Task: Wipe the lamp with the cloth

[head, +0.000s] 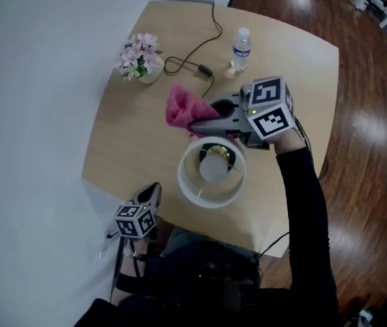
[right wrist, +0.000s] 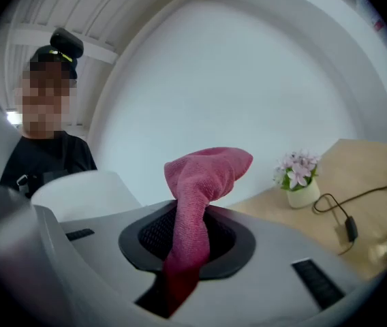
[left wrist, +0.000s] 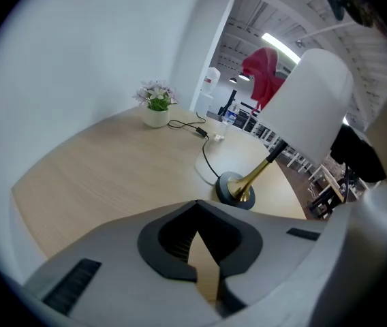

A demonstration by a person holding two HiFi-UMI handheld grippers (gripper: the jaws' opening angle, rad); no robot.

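Our right gripper (right wrist: 183,251) clamps the soft, limp cloth (right wrist: 207,165) by one end; our left gripper (left wrist: 200,251), shut empty, could steady the probably tippy lamp (left wrist: 309,107) by its stem.

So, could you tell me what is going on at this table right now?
A person is working at a wooden table with a gripper in each hand. The right gripper is shut on a pink cloth and holds it up close to the top of the white lamp; whether the cloth touches the shade can't be told. The left gripper is shut and empty, low at the table's near edge. A flower pot and a water bottle stand further back.
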